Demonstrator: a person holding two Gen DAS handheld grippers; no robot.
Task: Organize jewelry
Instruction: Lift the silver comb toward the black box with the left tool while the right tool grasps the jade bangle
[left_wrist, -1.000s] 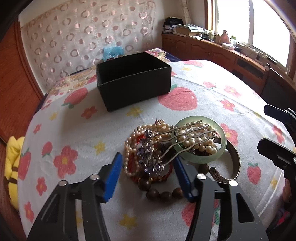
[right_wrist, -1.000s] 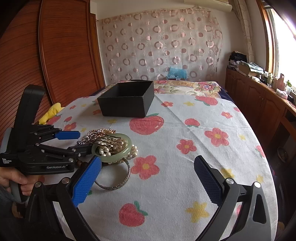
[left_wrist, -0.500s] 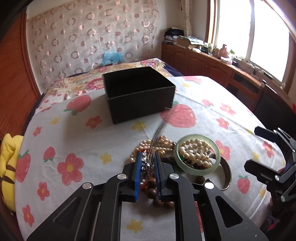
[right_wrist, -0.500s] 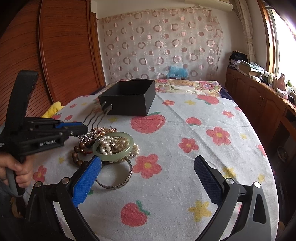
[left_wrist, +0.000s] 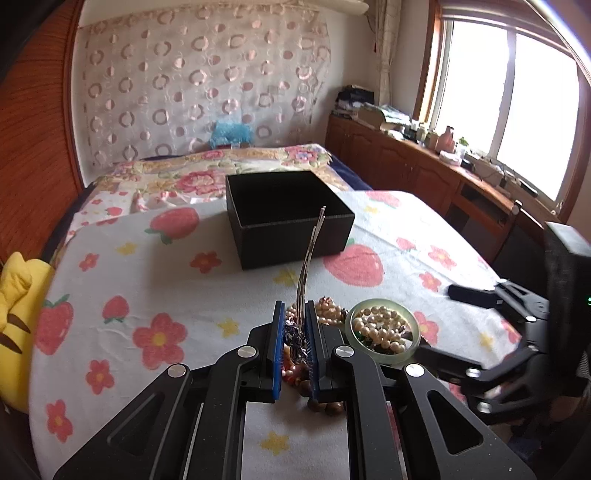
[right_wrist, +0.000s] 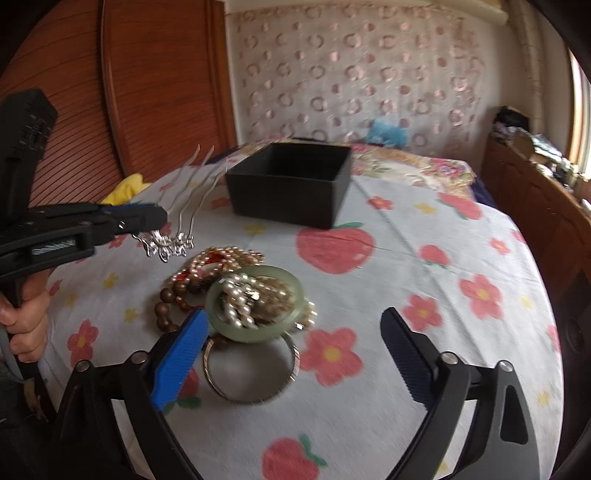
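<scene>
My left gripper (left_wrist: 295, 314) is shut on a silver hair comb (left_wrist: 308, 254) and holds it above the cloth, prongs pointing toward the open black box (left_wrist: 288, 218). In the right wrist view the left gripper (right_wrist: 155, 218) carries the comb (right_wrist: 177, 225) left of the box (right_wrist: 291, 184). The jewelry pile lies below: a green jade bangle (right_wrist: 255, 306) holding pearl strands (right_wrist: 236, 299), brown wooden beads (right_wrist: 173, 299), a silver bangle (right_wrist: 251, 373). My right gripper (right_wrist: 295, 354) is open and empty, just in front of the pile.
A flower and strawberry cloth (right_wrist: 424, 258) covers the bed. A yellow plush toy (left_wrist: 14, 291) lies at the left edge. Wooden cabinets (left_wrist: 424, 173) run along the right under the window. A wooden panel (right_wrist: 147, 92) stands at the back left.
My left gripper closed on the hair comb and lifted it off the pile, prongs now up and forward. My right gripper moved closer to the pile.
</scene>
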